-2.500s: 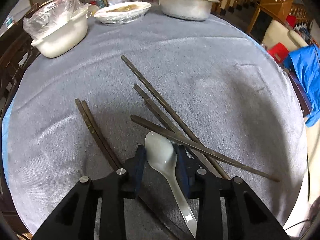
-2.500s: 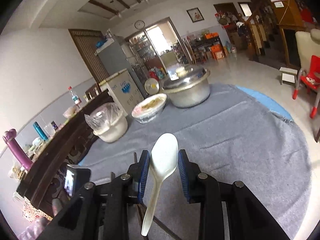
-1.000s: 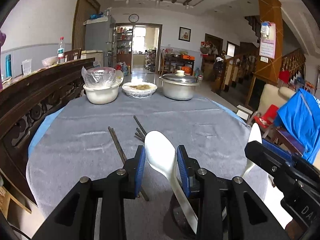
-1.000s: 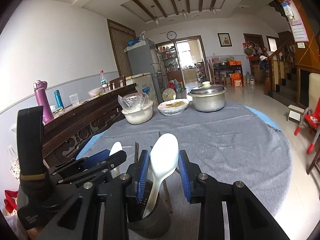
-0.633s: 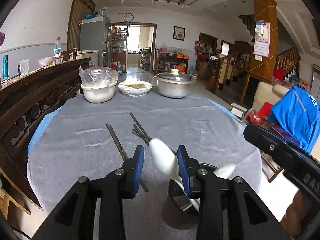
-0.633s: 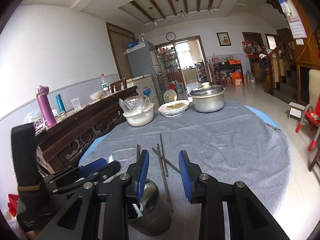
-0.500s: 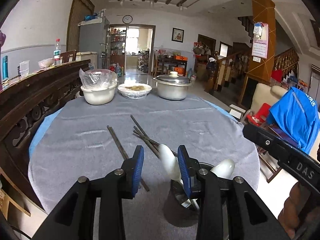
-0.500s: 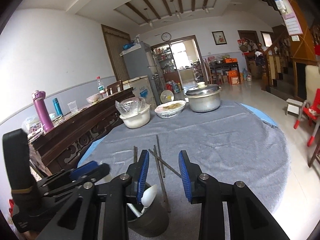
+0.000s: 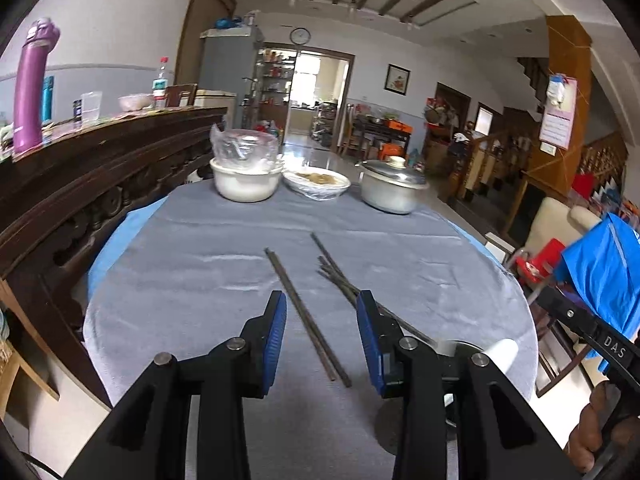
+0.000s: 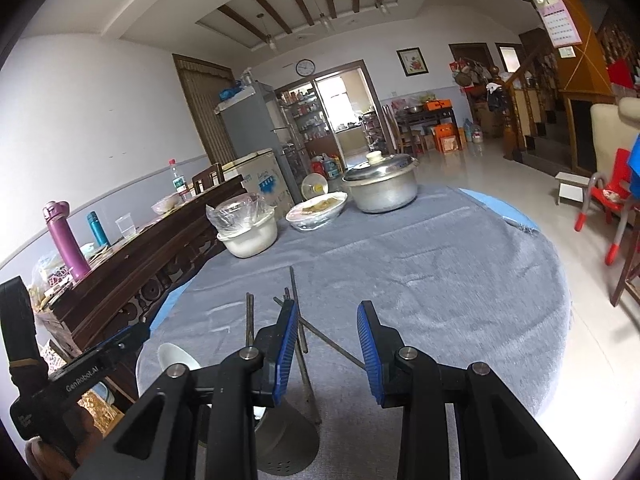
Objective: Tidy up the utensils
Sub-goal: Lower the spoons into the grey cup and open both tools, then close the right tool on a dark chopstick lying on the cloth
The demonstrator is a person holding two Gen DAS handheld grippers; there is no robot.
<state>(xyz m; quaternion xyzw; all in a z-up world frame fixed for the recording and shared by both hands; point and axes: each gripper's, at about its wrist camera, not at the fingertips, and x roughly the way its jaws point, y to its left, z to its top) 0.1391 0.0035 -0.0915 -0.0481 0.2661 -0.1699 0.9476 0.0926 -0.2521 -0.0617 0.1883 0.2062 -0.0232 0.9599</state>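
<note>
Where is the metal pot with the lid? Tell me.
The lidded metal pot stands at the table's far edge, right of the wrapped plate in both views.

The left gripper (image 9: 321, 326) is held level and points toward the far side, its two blue-padded fingers (image 9: 276, 330) spread wide apart with nothing between them. The right gripper (image 10: 331, 336) is posed the same way, fingers (image 10: 289, 336) parted and empty. Each gripper shows at the edge of the other's view, side by side, the bare hand (image 10: 60, 446) gripping the left handle at near left.
</note>
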